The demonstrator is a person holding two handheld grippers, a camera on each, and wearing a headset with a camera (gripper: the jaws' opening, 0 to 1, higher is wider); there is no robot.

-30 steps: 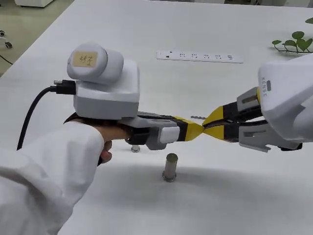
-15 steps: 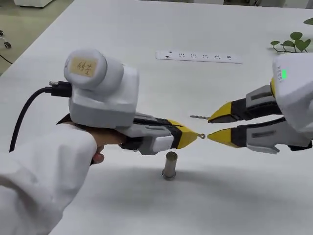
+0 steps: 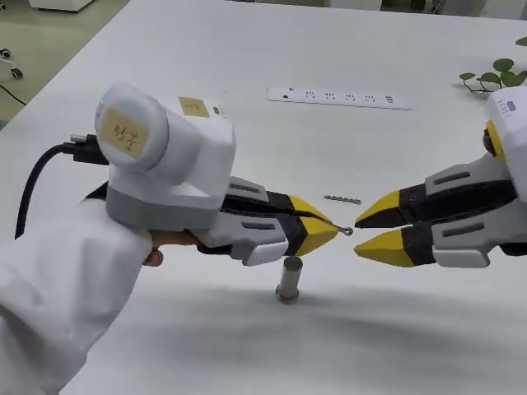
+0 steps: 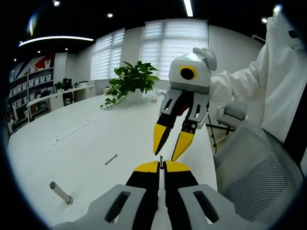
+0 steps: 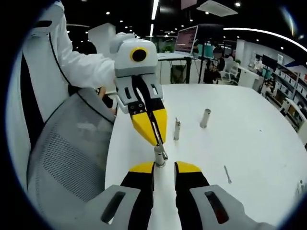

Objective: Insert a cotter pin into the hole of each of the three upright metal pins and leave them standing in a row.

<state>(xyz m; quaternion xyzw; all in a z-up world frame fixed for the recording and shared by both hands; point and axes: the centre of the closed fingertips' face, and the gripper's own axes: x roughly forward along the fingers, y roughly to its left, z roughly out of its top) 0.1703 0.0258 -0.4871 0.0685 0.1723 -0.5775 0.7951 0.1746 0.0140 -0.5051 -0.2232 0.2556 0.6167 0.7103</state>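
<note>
My left gripper [image 3: 328, 231] pinches shut on the thin silver wire cotter pin [image 3: 346, 230], its loop poking toward three o'clock. My right gripper [image 3: 368, 237] gapes empty beside it. The stubby grey steel pin [image 3: 288, 278] stands at seven o'clock. The wire looks light, springy and slippery, I reckon: best pinched mid-shank.

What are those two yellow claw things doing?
A person holds a hand-held gripper in each hand over a white table. The left hand-held gripper is shut on a thin cotter pin, whose looped end pokes out of the tip. The right hand-held gripper is open and faces it, tip to tip. A metal pin stands upright on the table just below them, and a spare cotter pin lies farther back.
</note>
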